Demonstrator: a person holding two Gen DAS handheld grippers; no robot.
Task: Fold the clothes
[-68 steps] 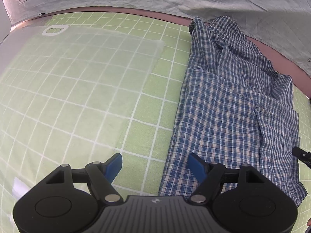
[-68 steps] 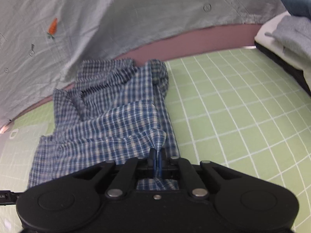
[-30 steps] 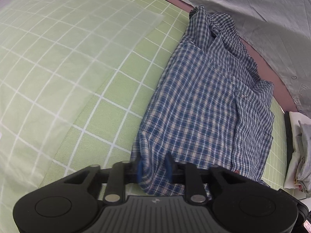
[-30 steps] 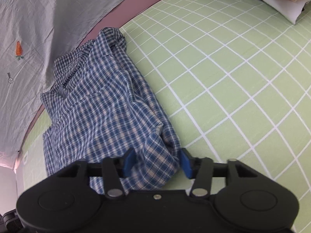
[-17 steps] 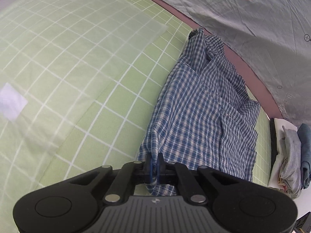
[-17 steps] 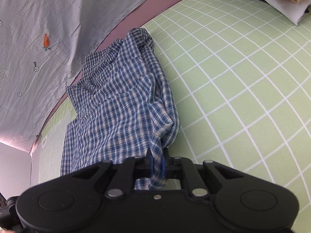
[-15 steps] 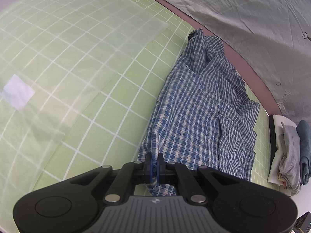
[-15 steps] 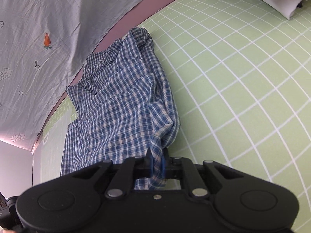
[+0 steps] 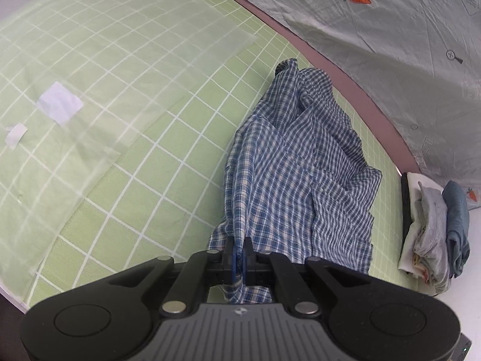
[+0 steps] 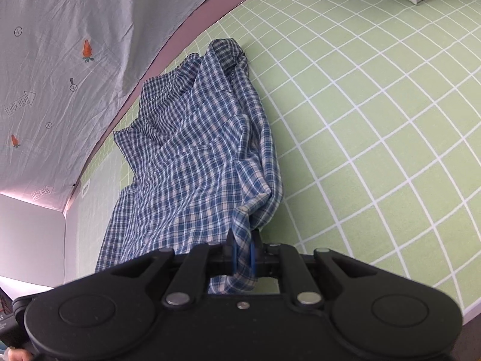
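Observation:
A blue and white checked shirt (image 9: 297, 168) lies crumpled lengthwise on the green grid mat (image 9: 150, 96). My left gripper (image 9: 239, 257) is shut on the shirt's near left hem corner, and the cloth rises from the mat to its blue pads. In the right wrist view the same shirt (image 10: 195, 156) stretches away toward the back, and my right gripper (image 10: 243, 255) is shut on its near right hem corner, where the fabric bunches in a fold. The shirt's far end, with the collar, rests near the mat's back edge.
A clear plastic sheet (image 9: 99, 69) with white labels covers the mat's left part. A stack of folded clothes (image 9: 436, 228) sits at the right on a white board. A grey printed cloth (image 10: 60, 45) hangs behind the table. The mat's near edge (image 9: 18, 297) is close.
Both grippers closed on the shirt's near hem corners, then lifted and drew back. The near edge of the shirt has risen off the mat and more of the table shows.

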